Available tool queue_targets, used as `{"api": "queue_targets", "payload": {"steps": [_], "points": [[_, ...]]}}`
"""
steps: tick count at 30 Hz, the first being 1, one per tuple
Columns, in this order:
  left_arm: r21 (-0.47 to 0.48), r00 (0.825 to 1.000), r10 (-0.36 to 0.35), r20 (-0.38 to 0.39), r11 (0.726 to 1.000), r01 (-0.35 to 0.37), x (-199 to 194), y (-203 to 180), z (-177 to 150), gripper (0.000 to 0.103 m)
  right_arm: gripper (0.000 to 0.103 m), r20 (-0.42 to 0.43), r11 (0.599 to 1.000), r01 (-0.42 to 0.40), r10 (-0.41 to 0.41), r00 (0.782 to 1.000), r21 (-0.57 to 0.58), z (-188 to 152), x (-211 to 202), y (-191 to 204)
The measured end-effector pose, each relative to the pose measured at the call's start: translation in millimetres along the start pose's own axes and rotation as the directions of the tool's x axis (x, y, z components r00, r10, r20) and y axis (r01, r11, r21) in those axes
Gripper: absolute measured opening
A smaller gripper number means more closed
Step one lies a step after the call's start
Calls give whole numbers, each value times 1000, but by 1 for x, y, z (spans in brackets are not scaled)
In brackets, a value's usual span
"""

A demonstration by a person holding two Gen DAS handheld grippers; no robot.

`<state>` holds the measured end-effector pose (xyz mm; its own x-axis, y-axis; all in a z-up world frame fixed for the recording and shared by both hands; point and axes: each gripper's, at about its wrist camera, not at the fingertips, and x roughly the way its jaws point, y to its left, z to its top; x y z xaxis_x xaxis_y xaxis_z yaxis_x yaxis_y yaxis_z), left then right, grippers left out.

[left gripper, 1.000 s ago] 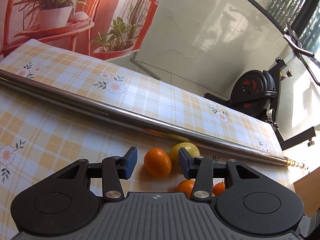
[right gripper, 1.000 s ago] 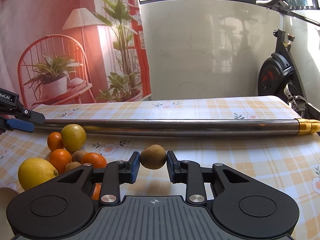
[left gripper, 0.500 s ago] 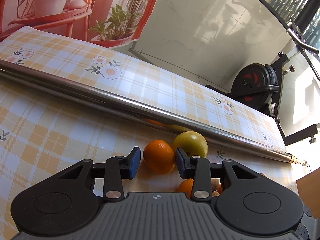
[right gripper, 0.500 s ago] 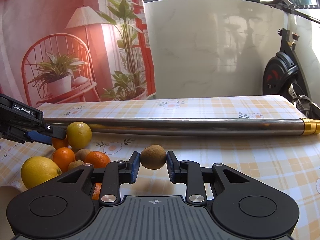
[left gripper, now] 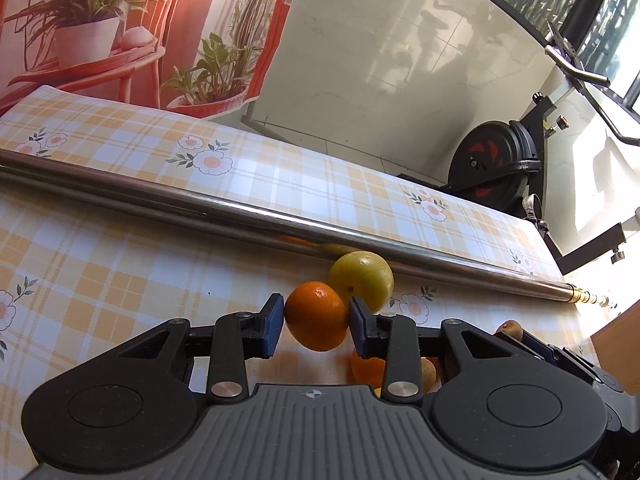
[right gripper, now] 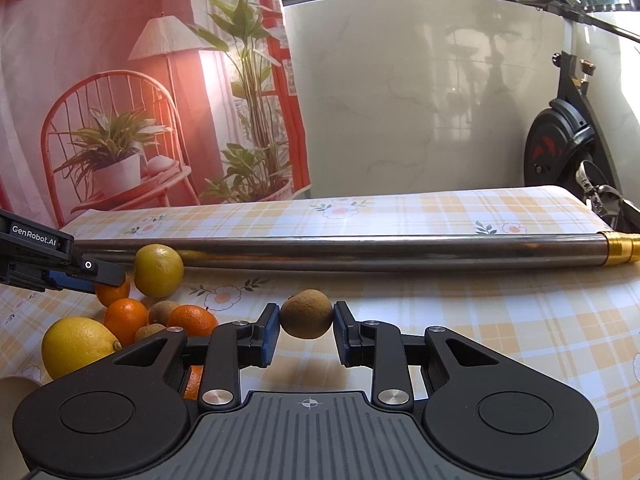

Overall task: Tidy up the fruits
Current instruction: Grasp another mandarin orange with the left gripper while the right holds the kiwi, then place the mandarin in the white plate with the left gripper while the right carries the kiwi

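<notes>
In the left wrist view an orange [left gripper: 316, 326] sits between the blue pads of my left gripper [left gripper: 316, 310]; the jaws are closing and both pads touch its sides. A yellow-green lemon [left gripper: 362, 280] lies just behind it. In the right wrist view my right gripper [right gripper: 306, 322] is shut on a brown kiwi [right gripper: 306, 312], held just above the checked tablecloth [right gripper: 480, 320]. To its left lies a fruit pile: a large lemon [right gripper: 76, 346], two oranges [right gripper: 126, 318], kiwis [right gripper: 164, 312] and the round lemon [right gripper: 159, 270]. The left gripper's side [right gripper: 60, 276] shows there too.
A long steel pipe [left gripper: 280, 220] lies across the table behind the fruit, its brass end [right gripper: 620, 246] at the right. An exercise bike [left gripper: 496, 164] stands past the table's far right edge. A pale rounded rim [right gripper: 12, 390] shows at the lower left of the right wrist view.
My left gripper moved forward around the orange and its jaws narrowed until the pads met it. The right gripper stayed still with the kiwi.
</notes>
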<state>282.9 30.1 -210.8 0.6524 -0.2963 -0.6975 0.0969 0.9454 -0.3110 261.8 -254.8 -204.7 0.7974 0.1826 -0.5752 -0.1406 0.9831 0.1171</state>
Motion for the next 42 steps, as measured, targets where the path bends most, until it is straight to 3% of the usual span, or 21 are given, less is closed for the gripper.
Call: {"api": "queue_targets", "payload": {"steps": [9,14,33,42], "points": [[100,1000,8,20,995,-10,-52,-17,-21,37,26,-7,1000,12,-12,1000,-11,-1,-1,1],[83,1000,3,8,997,-3,-74,-14,-36,37,26,-13,1000,25,-25,1000,-6,-6,-12,4],[117,999,-45,16,992,42,-141,-12,-94,37,26,15,996,-82,81,997,20,-37,-134,58],[107,999,-14,-32,994,17,-157,3,-131,37,26,-16,992,-124,124,992,-6,-44,-149,81]]}}
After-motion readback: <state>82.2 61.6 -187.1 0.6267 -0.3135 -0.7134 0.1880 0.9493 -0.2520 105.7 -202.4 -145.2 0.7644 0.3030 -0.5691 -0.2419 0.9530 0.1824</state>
